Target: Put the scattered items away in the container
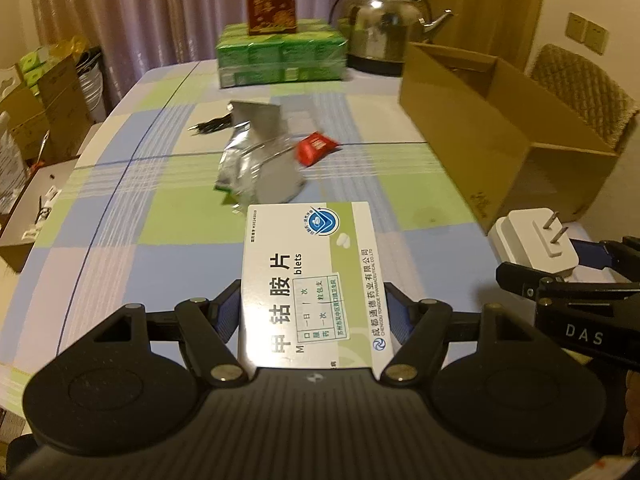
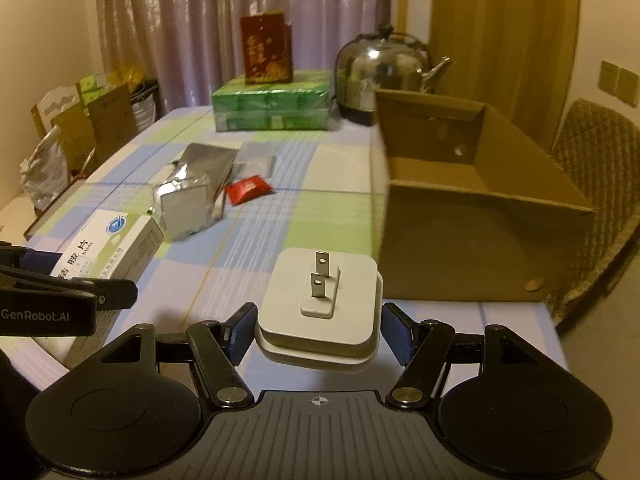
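White-and-green cardboard medicine box [image 1: 310, 280] is clamped in the left hand-held gripper [image 1: 312, 312], and the right hand-held gripper [image 2: 318, 330] is clamped on a white square plug adapter [image 2: 320, 308]. Both are up off the checked worktop [image 1: 168, 240], open brown cardboard box [image 2: 480, 200] far right.

Upper centre, a polished metal kettle [image 1: 378, 24] gleams. Right, a matt brown cardboard box [image 1: 480, 136]. Mid-frame, a crinkled shiny foil pouch [image 1: 260, 164] lies on the smooth checked tablecloth [image 1: 160, 216]. The glossy white plastic charger [image 2: 320, 308] has metal prongs.
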Demonstrator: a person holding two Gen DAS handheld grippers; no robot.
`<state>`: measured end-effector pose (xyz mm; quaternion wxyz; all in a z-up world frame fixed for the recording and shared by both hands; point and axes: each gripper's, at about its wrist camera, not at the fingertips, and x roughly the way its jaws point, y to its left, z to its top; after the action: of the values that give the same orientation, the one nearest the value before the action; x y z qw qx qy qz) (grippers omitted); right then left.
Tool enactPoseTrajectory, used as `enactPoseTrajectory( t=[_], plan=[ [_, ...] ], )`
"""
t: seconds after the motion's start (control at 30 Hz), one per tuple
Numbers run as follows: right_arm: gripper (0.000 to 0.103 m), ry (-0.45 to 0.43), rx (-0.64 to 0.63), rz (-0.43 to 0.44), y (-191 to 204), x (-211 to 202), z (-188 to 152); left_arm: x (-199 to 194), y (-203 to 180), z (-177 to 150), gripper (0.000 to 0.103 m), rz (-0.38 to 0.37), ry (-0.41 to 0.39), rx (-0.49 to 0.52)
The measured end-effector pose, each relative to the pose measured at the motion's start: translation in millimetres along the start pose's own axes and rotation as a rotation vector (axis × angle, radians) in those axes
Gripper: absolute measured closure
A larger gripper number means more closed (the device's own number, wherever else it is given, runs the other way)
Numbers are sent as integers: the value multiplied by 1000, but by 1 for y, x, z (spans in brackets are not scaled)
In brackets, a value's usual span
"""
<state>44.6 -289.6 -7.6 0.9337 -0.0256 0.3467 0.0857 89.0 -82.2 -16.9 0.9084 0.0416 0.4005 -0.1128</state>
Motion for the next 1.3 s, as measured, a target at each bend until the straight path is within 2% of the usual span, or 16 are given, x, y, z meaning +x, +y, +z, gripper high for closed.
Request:
enactPoseTrajectory(
  t=[0.57, 1.03, 1.3],
  plan=[
    [39, -73, 54, -83, -38, -43, 1, -15, -55, 19, 36, -96, -55, 113],
    [39, -168, 83, -142, -61, -78, 22, -43, -74, 40, 36, -151, -109, 167],
    [39, -187, 107, -168, -84, -79, 36, -44, -88, 56, 36, -186, -127, 181]
  ],
)
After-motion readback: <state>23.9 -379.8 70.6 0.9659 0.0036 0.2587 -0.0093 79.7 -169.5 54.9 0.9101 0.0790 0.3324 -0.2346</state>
